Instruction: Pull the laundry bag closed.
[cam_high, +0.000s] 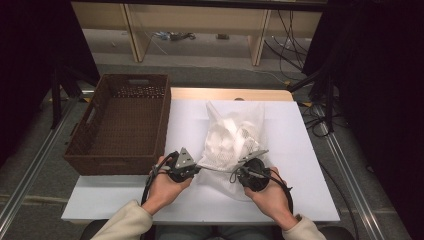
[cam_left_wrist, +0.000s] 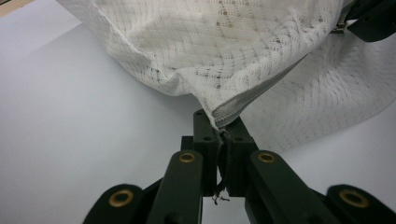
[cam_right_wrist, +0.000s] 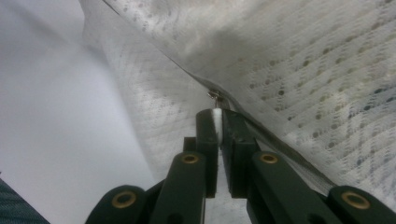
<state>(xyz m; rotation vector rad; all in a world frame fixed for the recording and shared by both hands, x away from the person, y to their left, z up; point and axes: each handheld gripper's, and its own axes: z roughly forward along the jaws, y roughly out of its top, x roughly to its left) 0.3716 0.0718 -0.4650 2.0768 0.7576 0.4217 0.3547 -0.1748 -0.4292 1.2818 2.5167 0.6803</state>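
Mesh bag: the white mesh laundry bag (cam_high: 231, 137) lies on the white worktop (cam_high: 300, 150), a little right of the middle, its near edge lifted between my two grippers.
Left gripper: my left gripper (cam_high: 196, 169) sits at the bag's near left corner; in the left gripper view its fingers (cam_left_wrist: 205, 140) are closed on the seamed corner of the bag (cam_left_wrist: 224, 114), a frayed thread hanging below them.
Right gripper: my right gripper (cam_high: 239, 172) sits at the near right side of the bag; in the right gripper view its fingers (cam_right_wrist: 208, 135) are pinched on a thin white strip at the zip line of the bag (cam_right_wrist: 289, 65), with the small metal zip pull (cam_right_wrist: 214, 94) just beyond the tips.
Edges: the near edge of the bag runs taut between the two grippers; the bag's far end reaches close to the worktop's back edge.
Open room: bare worktop to the right of the bag and along the front strip near my hands; on the left, a narrow white band separates the bag from the basket.
Basket: a brown woven basket (cam_high: 95, 145) stands at the left, overhanging the worktop's left edge, near my left hand.
Surface: smooth, white.
Room: grey floor, wooden frame legs (cam_high: 132, 35) behind, cables (cam_high: 320, 120) at the right, dark curtains at both sides.
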